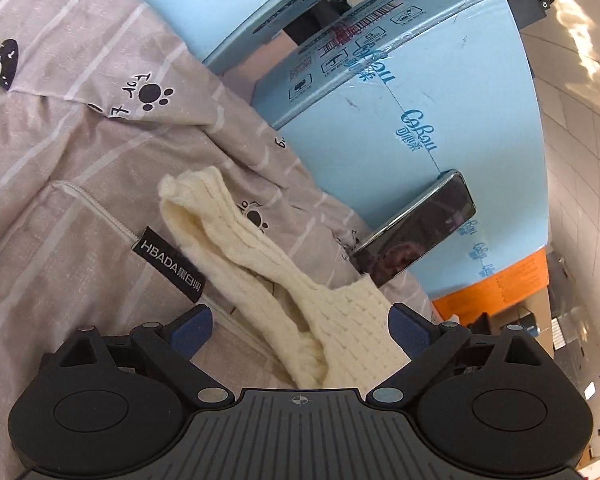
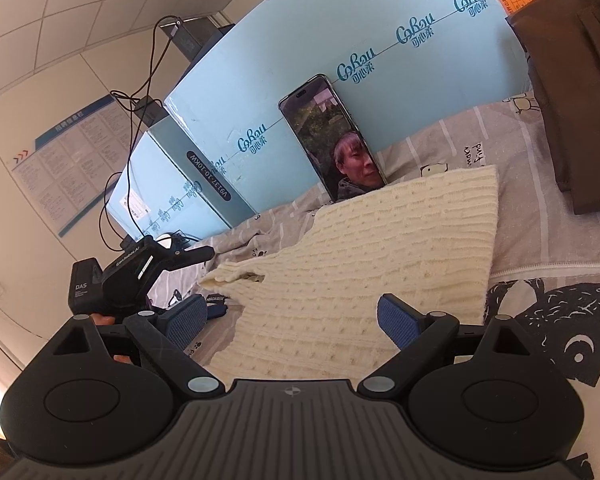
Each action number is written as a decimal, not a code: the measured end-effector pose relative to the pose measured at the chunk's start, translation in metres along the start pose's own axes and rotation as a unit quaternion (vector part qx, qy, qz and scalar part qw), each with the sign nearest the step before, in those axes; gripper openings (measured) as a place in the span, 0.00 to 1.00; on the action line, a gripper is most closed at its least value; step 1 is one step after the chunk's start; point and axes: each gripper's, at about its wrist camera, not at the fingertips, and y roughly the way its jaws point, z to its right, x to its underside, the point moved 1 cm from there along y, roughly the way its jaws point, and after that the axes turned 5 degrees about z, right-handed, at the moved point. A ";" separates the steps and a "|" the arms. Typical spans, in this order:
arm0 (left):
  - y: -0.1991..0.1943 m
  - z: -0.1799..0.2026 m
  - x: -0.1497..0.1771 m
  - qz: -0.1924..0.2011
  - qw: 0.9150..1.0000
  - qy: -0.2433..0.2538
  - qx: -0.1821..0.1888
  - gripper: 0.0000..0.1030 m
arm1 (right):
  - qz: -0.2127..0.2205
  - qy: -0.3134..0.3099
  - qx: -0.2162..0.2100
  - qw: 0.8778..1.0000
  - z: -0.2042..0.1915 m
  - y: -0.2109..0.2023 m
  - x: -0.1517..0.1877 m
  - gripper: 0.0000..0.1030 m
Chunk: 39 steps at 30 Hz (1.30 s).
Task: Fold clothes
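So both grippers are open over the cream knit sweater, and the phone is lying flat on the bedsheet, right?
Not quite: the phone stands leaning against the blue box, as the right wrist view shows. The left gripper and right gripper are open over the cream knit sweater.

Office or workroom with a makeshift bed setup, not a home.

Panelled ceiling at 10 o'clock in the right wrist view; printed notice board on the wall at 9 o'clock. Orange poster at 3 o'clock in the left wrist view. Blue shipping cartons stacked behind a cartoon-print bedsheet, cables trailing over them, a phone propped against one.
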 end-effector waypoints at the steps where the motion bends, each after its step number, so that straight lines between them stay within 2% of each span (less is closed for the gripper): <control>1: 0.003 0.001 -0.002 0.004 1.000 -0.002 0.002 0.96 | -0.001 0.000 0.001 1.000 0.000 0.000 0.000 0.90; 6: 0.018 0.011 -0.009 0.012 1.000 0.008 0.016 0.96 | -0.002 0.001 0.006 1.000 0.003 0.002 0.000 0.90; 9: 0.033 0.015 -0.006 0.021 0.999 0.033 -0.009 0.94 | -0.004 0.001 0.008 1.000 0.004 0.002 0.000 0.90; 11: 0.038 0.022 -0.002 0.040 0.996 0.072 -0.025 0.89 | -0.002 0.001 0.010 1.000 0.004 0.002 0.000 0.90; 12: 0.041 0.024 -0.001 0.045 0.994 0.091 -0.032 0.78 | -0.001 0.000 0.012 1.000 0.004 0.002 0.000 0.90; 13: 0.044 0.026 0.000 0.047 0.992 0.109 -0.037 0.61 | 0.000 0.000 0.013 1.000 0.005 0.002 -0.001 0.90; 14: 0.047 0.027 0.000 0.044 0.991 0.118 -0.034 0.52 | 0.001 0.002 0.014 1.000 0.006 0.002 -0.001 0.90; 15: 0.049 0.027 -0.001 0.041 0.991 0.123 -0.024 0.38 | 0.002 0.004 0.015 1.000 0.007 0.002 -0.002 0.90; 16: 0.049 0.028 -0.001 0.039 0.991 0.130 -0.014 0.30 | 0.002 0.006 0.016 1.000 0.008 0.002 -0.002 0.90; 18: 0.049 0.033 -0.001 0.038 0.988 0.150 0.007 0.19 | 0.004 0.010 0.018 1.000 0.009 0.001 -0.003 0.90; 20: 0.045 0.048 0.003 0.041 0.981 0.189 0.031 0.19 | 0.012 0.013 0.020 1.000 0.011 -0.001 -0.005 0.90; 22: 0.040 0.067 0.013 0.042 0.969 0.238 0.059 0.19 | 0.020 0.019 0.022 0.999 0.013 -0.003 -0.007 0.90; 25: 0.039 0.096 0.035 0.031 0.941 0.324 0.091 0.19 | 0.029 0.026 0.028 0.999 0.017 -0.006 -0.010 0.90; 27: 0.041 0.108 0.054 0.016 0.916 0.387 0.102 0.19 | 0.033 0.030 0.030 0.999 0.018 -0.007 -0.012 0.90; 31: 0.046 0.131 0.091 -0.014 0.856 0.504 0.118 0.20 | 0.041 0.028 0.028 0.998 0.018 -0.010 -0.013 0.90; 32: 0.048 0.133 0.097 -0.019 0.845 0.522 0.112 0.21 | 0.041 0.027 0.028 0.998 0.017 -0.011 -0.013 0.90; 34: 0.053 0.135 0.104 -0.022 0.833 0.543 0.104 0.29 | 0.042 0.026 0.028 0.998 0.017 -0.011 -0.013 0.90; 35: 0.054 0.135 0.106 -0.024 0.830 0.549 0.101 0.31 | 0.043 0.026 0.028 0.998 0.017 -0.011 -0.013 0.90; 38: 0.055 0.131 0.108 -0.025 0.828 0.552 0.095 0.51 | 0.043 0.028 0.031 0.998 0.019 -0.010 -0.014 0.90; 39: 0.055 0.130 0.109 -0.023 0.829 0.550 0.094 0.64 | 0.043 0.029 0.033 0.998 0.020 -0.010 -0.014 0.90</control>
